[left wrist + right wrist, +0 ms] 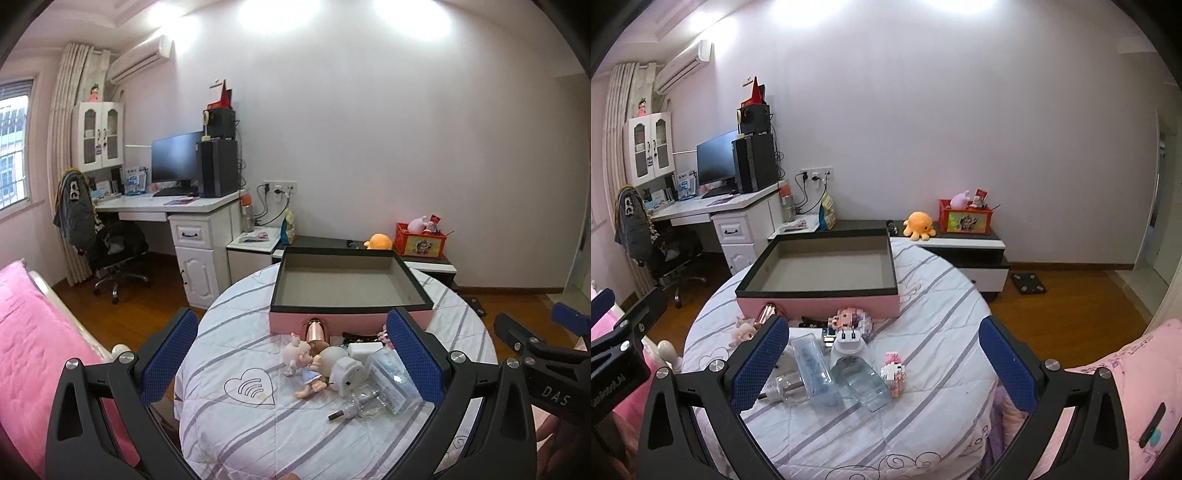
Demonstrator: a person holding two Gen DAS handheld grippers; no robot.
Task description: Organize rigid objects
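A pink box with a dark rim [351, 314] [820, 304] stands open and empty at the far side of a round table under a striped cloth [229, 417] [942, 373]. In front of it lies a cluster of small objects: a rose-gold cylinder [316, 329], dolls [306, 363], a white round gadget [347, 371], a white plug adapter [848, 341], clear plastic cases [862, 384] [391, 380], a small glass bottle [356, 406] and pink block figures [894, 373]. My left gripper [299, 362] and my right gripper [882, 365] hover open and empty above the cluster.
A pink bed [33, 354] lies left of the table. A white desk [173, 206] with monitor and office chair [110, 243] stands at the back left. A low cabinet [964, 247] holds an orange plush and a red crate. Wood floor [1060, 295] surrounds the table.
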